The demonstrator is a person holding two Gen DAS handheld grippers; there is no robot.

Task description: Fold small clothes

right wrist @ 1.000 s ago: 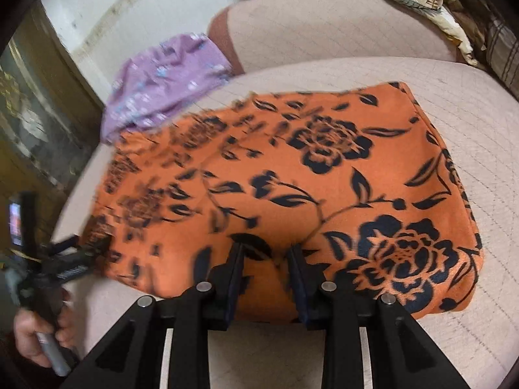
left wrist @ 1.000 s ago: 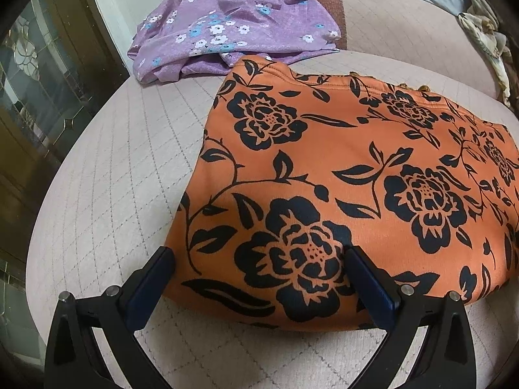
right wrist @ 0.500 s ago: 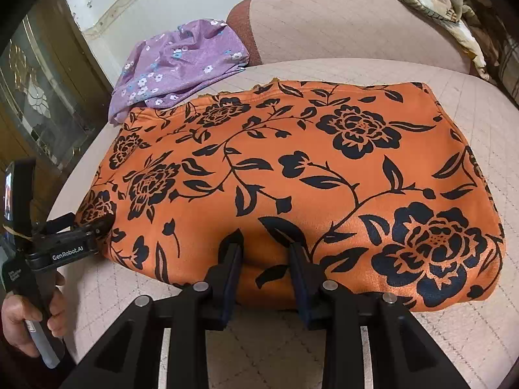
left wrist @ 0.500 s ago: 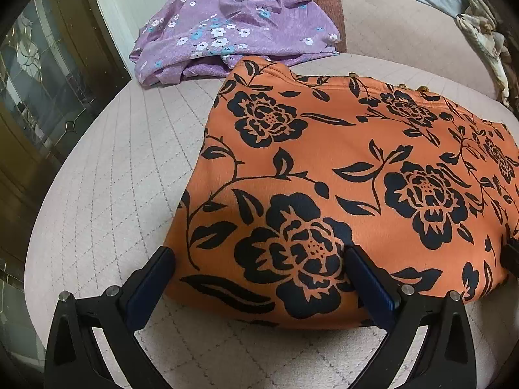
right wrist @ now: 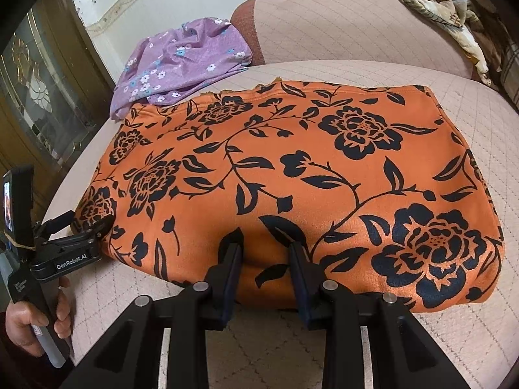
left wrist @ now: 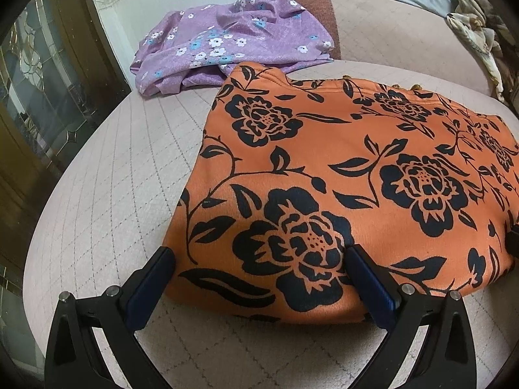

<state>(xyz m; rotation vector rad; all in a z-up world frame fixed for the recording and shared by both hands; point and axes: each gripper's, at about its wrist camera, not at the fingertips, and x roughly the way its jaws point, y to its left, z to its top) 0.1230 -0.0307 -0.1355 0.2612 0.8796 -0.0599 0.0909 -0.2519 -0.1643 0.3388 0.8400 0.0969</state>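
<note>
A: How far along with the orange garment [right wrist: 324,168]?

B: Partway, by the look of it. Lies spread in a broad, thick rectangle across the middle of the sofa seat [left wrist: 107,194], near edge rounded like a fold. Seems doubled over at least once, but too wide yet for a finished bundle.

A: And the grippers?

B: Right gripper [right wrist: 264,248] at the middle of the near edge, fingers [right wrist: 232,269] drawn close together on a small hump of the cloth; looks like a pinch. Left gripper [left wrist: 258,253] at the garment's near left corner, fingers [left wrist: 152,278] spread wide, one just outside the corner and one over the cloth, clamping nothing. Held from below by a hand [right wrist: 26,321] at the seat's left edge.

A: Anything else done?

B: Purple garment [left wrist: 233,39] at the far left corner of the seat, touching the orange one's far edge. Rumpled and loose, so probably unfolded. Crumpled pale cloth [right wrist: 444,9] up on the backrest, far right; cannot tell whether part of the job.

A: So what remains?

B: Likely another fold or two on the orange one, then the purple one.
</note>
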